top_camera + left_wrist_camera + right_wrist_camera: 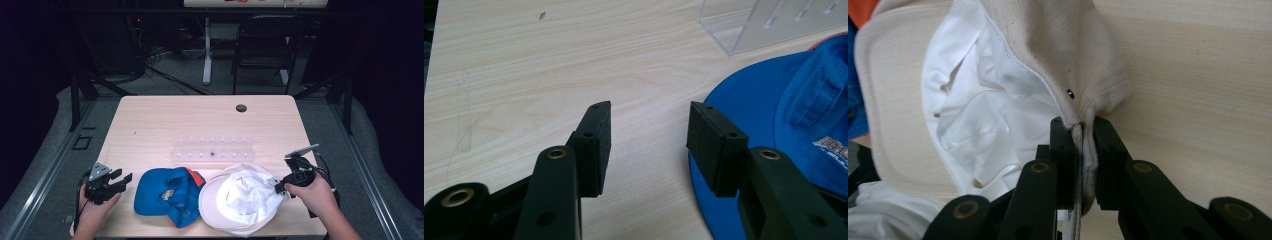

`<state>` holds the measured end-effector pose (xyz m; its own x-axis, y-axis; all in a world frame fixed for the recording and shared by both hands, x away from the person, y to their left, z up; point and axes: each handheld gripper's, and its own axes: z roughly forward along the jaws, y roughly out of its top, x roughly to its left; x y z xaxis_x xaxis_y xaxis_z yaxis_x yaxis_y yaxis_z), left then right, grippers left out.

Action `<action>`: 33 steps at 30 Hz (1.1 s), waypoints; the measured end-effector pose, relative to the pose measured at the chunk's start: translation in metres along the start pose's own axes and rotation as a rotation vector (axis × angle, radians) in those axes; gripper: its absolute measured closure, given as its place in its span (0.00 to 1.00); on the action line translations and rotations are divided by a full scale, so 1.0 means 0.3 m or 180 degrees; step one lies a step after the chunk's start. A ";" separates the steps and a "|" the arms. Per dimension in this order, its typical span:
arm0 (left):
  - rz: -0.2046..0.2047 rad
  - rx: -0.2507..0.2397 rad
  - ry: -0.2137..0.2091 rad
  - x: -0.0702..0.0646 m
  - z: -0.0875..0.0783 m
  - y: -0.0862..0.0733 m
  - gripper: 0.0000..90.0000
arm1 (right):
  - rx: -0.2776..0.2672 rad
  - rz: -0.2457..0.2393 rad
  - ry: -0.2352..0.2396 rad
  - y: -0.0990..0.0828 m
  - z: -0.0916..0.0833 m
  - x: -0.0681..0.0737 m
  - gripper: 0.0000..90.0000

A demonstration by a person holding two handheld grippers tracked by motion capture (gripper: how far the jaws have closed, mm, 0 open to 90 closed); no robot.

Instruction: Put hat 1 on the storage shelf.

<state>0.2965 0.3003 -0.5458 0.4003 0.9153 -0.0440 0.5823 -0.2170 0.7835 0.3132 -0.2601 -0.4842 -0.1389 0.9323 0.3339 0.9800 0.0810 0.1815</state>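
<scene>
A white cap (240, 199) lies upside down at the front right of the table, its pale lining facing up. My right gripper (280, 187) is shut on the cap's rear edge; in the right gripper view the fabric (1083, 150) is pinched flat between the two black pads. A blue cap (167, 194) with an orange patch lies to the left of the white one, and its brim (749, 100) reaches up to the right pad of my left gripper. My left gripper (122, 180) rests at the front left, open, with bare tabletop between its pads (596, 145).
A clear plastic rack (212, 150) with a row of small slots stands mid-table behind the caps; its corner (744, 25) is close ahead of the left gripper. A cable hole (241, 108) sits near the far edge. A chair (265, 45) stands beyond the table.
</scene>
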 end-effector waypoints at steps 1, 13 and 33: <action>-0.0002 0.0002 0.0004 0.000 0.000 0.000 0.59 | 0.0055 -0.0017 0.0007 0.004 -0.009 0.004 0.91; -0.0006 0.0009 0.0001 0.001 -0.002 0.000 0.59 | -0.0067 -0.0184 -0.0134 0.057 -0.173 0.113 0.91; -0.0003 0.0005 0.0005 0.001 -0.002 0.000 0.59 | 0.0214 0.0132 0.1062 0.094 -0.319 0.147 0.91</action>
<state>0.2961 0.3009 -0.5455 0.3986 0.9161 -0.0437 0.5838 -0.2166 0.7825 0.3210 -0.2503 -0.3758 -0.1266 0.7696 0.6258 0.9915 0.0786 0.1038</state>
